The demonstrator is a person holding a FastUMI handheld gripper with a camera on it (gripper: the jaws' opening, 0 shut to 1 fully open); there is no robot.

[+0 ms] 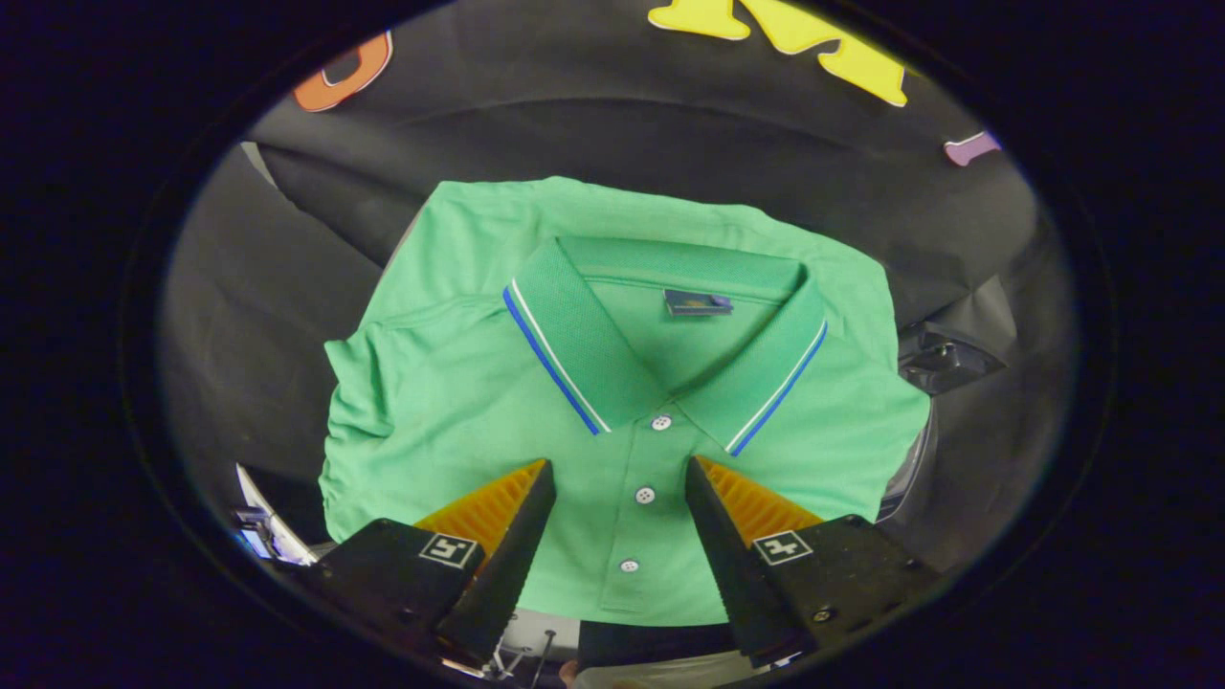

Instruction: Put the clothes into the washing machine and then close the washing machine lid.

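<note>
A folded green cotton polo shirt (612,383) with blue-edged collar lies flat; the tongs (620,474) hang open above its button placket.

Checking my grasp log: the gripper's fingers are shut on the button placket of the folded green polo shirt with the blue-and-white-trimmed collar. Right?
Not quite. In the gripper view the gripper is open, its fingers spread either side of the button placket of the folded green polo shirt, not shut on it. The blue-and-white-trimmed collar is as you say.

I see a folded green polo shirt (622,383) lying flat on a surface hidden under it; my gripper's (620,474) fingers stand apart above the placket.
</note>
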